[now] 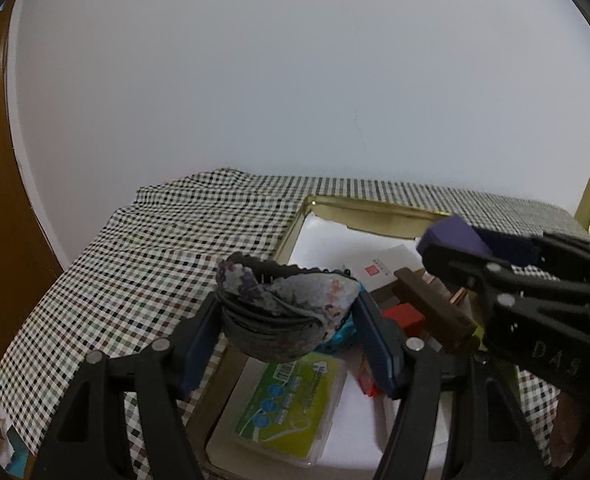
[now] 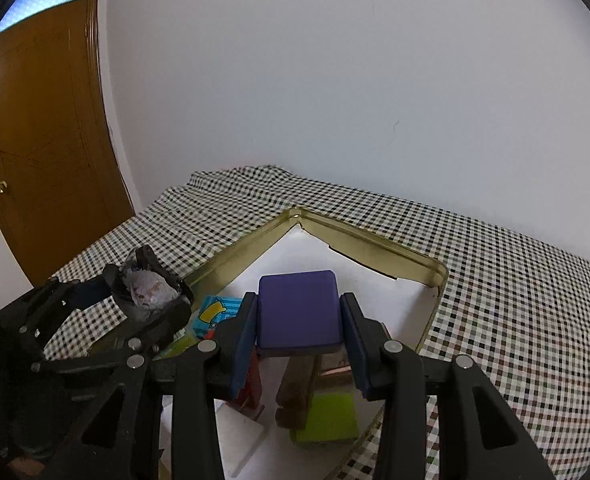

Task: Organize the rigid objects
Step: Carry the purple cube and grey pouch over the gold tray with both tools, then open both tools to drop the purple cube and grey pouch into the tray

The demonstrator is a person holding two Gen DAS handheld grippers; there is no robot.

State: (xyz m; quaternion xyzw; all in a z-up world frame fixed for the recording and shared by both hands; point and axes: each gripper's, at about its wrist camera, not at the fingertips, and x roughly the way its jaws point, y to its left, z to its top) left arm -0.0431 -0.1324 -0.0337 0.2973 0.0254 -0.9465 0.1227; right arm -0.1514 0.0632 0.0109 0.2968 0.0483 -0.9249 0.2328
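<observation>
In the left wrist view my left gripper (image 1: 287, 302) is shut on a dark rounded object with a floral-patterned face (image 1: 295, 296), held above the near left corner of a gold tin tray (image 1: 375, 205). My right gripper (image 2: 299, 320) is shut on a flat purple box (image 2: 299, 308) over the middle of the tray (image 2: 375, 245). The two grippers are side by side. The right gripper (image 1: 465, 250) and its purple box (image 1: 451, 236) show at the right of the left wrist view. The left gripper (image 2: 145, 302) and its floral object (image 2: 151, 290) show at the left of the right wrist view.
The white-lined tray holds a green-yellow plastic case (image 1: 291, 404), a red block (image 1: 405, 316), a brown wooden block (image 1: 435, 308), a teal packet (image 2: 219, 312) and a white card (image 1: 379, 268). A checked cloth (image 2: 515, 300) covers the table. A white wall stands behind, a brown door (image 2: 43, 140) at the left.
</observation>
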